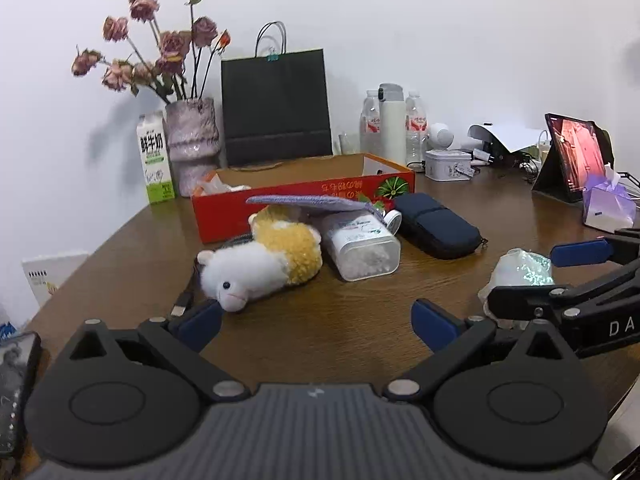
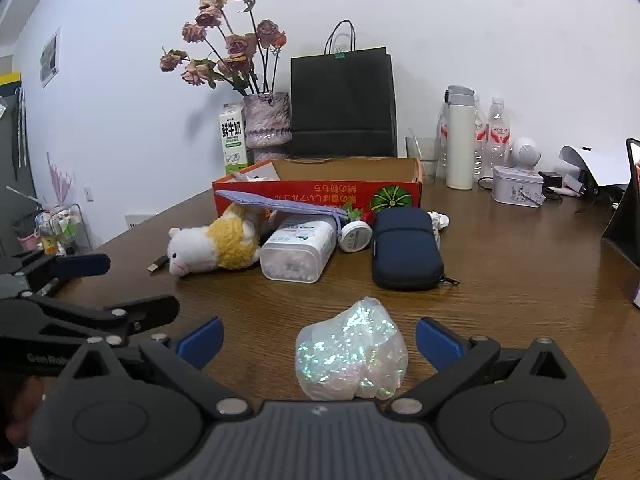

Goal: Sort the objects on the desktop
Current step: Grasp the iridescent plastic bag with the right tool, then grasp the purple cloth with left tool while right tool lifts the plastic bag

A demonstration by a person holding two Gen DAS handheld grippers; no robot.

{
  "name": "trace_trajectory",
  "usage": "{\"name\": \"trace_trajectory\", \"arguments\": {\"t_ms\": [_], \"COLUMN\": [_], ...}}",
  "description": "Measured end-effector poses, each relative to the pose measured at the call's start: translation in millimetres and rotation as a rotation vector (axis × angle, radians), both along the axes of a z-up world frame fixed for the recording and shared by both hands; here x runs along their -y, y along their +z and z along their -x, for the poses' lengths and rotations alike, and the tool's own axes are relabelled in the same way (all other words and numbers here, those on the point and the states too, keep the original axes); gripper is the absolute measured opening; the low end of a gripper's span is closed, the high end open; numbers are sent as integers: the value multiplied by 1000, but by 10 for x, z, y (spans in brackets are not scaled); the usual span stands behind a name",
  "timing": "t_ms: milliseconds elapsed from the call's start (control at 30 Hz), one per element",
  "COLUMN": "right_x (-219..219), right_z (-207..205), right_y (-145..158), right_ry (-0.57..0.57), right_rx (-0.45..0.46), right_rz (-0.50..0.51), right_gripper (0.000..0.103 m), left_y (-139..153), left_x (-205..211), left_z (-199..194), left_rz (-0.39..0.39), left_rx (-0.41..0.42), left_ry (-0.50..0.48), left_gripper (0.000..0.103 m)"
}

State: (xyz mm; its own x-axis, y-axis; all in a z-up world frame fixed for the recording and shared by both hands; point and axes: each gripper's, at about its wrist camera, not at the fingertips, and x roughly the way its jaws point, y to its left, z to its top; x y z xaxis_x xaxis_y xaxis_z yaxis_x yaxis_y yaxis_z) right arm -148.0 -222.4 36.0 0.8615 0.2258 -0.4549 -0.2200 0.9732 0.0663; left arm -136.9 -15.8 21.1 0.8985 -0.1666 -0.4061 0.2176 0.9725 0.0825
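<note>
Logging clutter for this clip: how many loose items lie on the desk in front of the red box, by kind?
White-and-yellow plush toy: 1
Clear plastic cotton-swab box: 1
Navy zip case: 1
Small round white jar: 1
Iridescent crumpled plastic bag: 1
Lilac knitted pouch: 1
Total: 6

**Materials and finishes on the desk**

A brown wooden table (image 2: 520, 280) shows visible grain and a soft sheen. A fluffy white and yellow plush toy (image 1: 260, 264) looks like soft pile cloth. A clear plastic tub of cotton swabs (image 2: 296, 248) is smooth and glossy. A dark blue fabric zip case (image 2: 404, 248) looks matt and woven. A crinkled iridescent plastic bag (image 2: 352, 352) glitters. A red printed cardboard box (image 2: 320, 192) appears matt. A black paper carrier bag (image 2: 344, 100) is matt too.
</note>
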Motion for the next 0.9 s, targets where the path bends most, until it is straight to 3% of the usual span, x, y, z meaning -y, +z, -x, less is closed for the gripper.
{"name": "trace_trajectory", "arguments": {"t_ms": [200,300,333,367,500,567,767,800,833,900], "right_x": [-88,-140,-145,-139,-76,-49,-32,-30,-31,-32], "right_z": [-123,-216,-255,-298,-401,-452,-541,-553,-562,-572], "right_y": [-116,-197,-222,-246,-206,-163,-132,-145,-157,-177], "right_ry": [-1,-13,-14,-17,-40,-51,-64,-67,-67,-60], "right_rx": [-51,-75,-92,-109,-106,-104,-94,-97,-99,-100], "right_rz": [37,71,73,69,29,8,12,10,8,5], "right_gripper": [90,70,54,49,47,47,48,48,48,48], "left_y": [5,15,24,48,186,249,387,381,370,332], "left_x": [-64,-41,-38,-37,-22,-56,-294,-318,-324,-329], "left_z": [-50,-131,-179,-239,-522,-761,-1568,-1691,-1805,-2003], "left_rz": [25,25,26,28,8,15,261,298,323,341], "left_rx": [-17,-17,-23,-24,61,57,-85,-118,-152,-243], "left_ry": [-8,-1,2,-4,12,33,-1,-2,5,31], "left_gripper": [103,103,103,103,103,103,102,99,89,48]}}
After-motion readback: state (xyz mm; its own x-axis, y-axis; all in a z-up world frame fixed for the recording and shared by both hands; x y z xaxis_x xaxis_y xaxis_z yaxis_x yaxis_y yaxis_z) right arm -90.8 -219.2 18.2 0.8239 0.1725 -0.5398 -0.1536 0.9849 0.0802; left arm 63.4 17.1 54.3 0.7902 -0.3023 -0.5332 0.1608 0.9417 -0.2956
